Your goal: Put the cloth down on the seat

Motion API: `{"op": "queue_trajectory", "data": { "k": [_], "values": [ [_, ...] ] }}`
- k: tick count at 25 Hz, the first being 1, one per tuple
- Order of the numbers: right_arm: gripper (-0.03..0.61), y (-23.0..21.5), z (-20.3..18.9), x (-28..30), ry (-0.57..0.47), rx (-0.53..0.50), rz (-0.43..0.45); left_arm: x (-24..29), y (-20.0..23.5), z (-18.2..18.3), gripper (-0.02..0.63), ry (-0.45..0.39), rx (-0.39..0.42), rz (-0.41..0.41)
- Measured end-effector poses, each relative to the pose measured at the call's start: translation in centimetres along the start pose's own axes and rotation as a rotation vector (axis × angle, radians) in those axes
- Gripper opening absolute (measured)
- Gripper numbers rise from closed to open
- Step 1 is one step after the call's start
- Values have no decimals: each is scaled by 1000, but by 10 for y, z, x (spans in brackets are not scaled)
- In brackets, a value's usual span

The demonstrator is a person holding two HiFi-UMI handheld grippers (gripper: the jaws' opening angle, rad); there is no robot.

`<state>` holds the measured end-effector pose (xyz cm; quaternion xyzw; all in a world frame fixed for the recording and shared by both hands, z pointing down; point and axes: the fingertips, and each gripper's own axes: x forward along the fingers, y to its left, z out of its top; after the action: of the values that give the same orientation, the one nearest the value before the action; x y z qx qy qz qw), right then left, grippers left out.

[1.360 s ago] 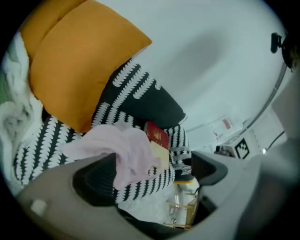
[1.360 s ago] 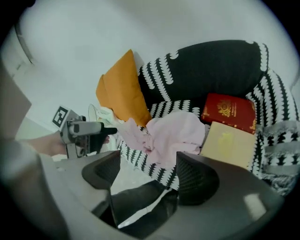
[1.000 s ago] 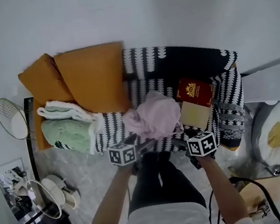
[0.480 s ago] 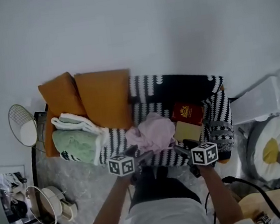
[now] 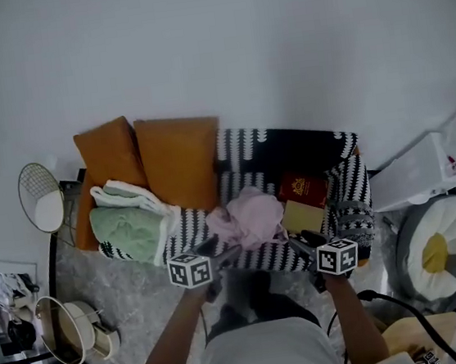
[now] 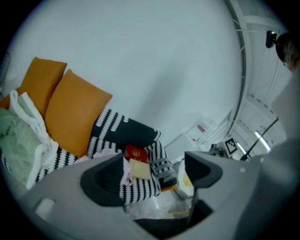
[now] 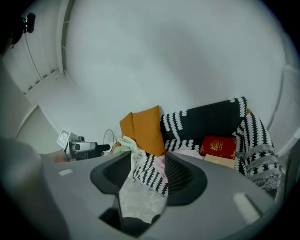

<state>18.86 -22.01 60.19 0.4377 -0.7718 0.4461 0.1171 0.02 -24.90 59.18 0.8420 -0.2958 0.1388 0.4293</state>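
The pink cloth (image 5: 249, 217) lies crumpled on the seat of the black-and-white patterned sofa (image 5: 290, 146), apart from both grippers. My left gripper (image 5: 223, 254) hangs in front of the seat's front edge, below and left of the cloth. My right gripper (image 5: 303, 243) hangs below and right of it. Both sets of jaws have just been closing with nothing between them, and a gap still shows in each. In the left gripper view the left gripper (image 6: 150, 178) frames a sliver of the cloth (image 6: 125, 174). In the right gripper view the right gripper (image 7: 147, 177) looks toward the cloth (image 7: 188, 152).
Two orange cushions (image 5: 178, 162) lean at the sofa's left, with folded green and white blankets (image 5: 126, 226) in front of them. A red box (image 5: 301, 188) and a tan box (image 5: 302, 217) sit right of the cloth. A round white and yellow object (image 5: 438, 246) stands at the right.
Both grippers have drawn back from the cloth toward the person and risen. The sofa looks smaller and farther away. The pink cloth stays on the seat.
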Motion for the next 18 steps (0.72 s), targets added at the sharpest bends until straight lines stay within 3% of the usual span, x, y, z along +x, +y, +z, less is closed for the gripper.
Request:
{"op": "queue_trajectory", "data": {
  "k": [10, 14, 18],
  "values": [
    [121, 91, -36, -21, -78, -90, -49, -92, -22, -22, 337, -38, 98, -28],
    [29, 123, -48, -36, -129, -121, -92, -126, -27, -30, 298, -48, 129, -49],
    [23, 150, -70, -52, -156, -111, -124, -158, -33, -46, 294, -38, 179, -57]
  ]
}}
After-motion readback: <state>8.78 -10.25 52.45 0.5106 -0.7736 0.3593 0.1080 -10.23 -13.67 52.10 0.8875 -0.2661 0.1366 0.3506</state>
